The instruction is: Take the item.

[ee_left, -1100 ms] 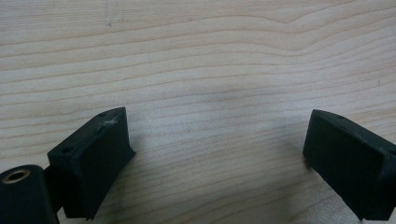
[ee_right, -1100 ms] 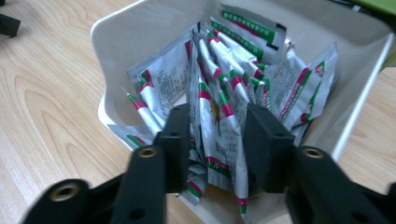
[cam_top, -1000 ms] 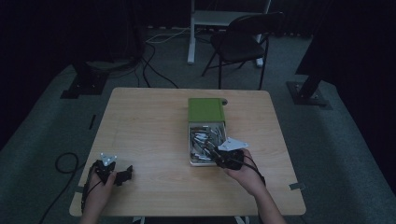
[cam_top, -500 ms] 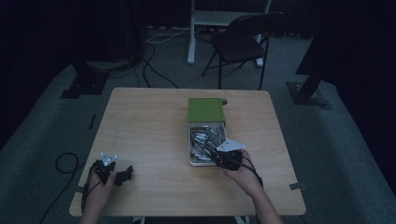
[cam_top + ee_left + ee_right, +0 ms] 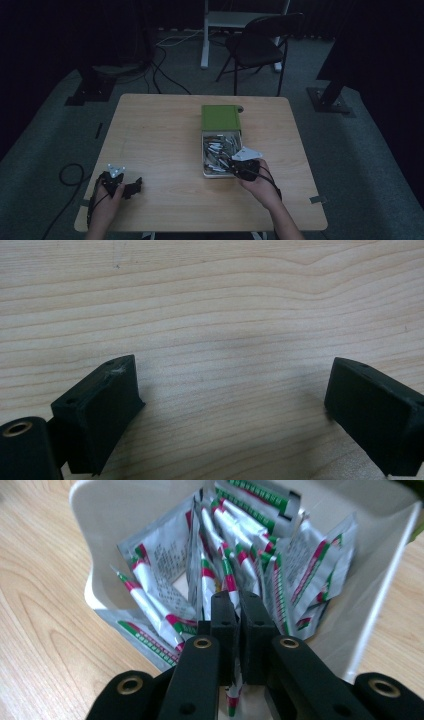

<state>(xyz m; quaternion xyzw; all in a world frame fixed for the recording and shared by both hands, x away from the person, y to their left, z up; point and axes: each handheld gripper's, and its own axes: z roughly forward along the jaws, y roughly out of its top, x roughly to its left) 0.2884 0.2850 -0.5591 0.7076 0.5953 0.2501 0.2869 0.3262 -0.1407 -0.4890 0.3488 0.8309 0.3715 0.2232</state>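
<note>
From where I stand, the white box (image 5: 205,155) in the middle of the table (image 5: 160,130) is the landmark, and everything is told from it. At the near end of this box, on the person's side, the right gripper (image 5: 239,611) reaches in over the rim, and its jaws have just been closing; now they are pressed together on one sachet (image 5: 231,587), a thin silver packet with green and red bands. This sachet stands on its edge among the other sachets (image 5: 280,565), its long axis running up out of the box, and its lower end hangs down between the jaws. So I judge the coming move is a lift straight up along this axis, away from the box floor, because the neighbours lean close on both sides and a sideways pull could drag them out too. The left gripper (image 5: 230,405) rests well apart from the box, toward the near left corner of the table, spread wide over bare wood with nothing between its jaws, so the right hand is clearly the nearer one. Beyond the sachets, at the far end of the box, lies the green lid (image 5: 220,117).
</note>
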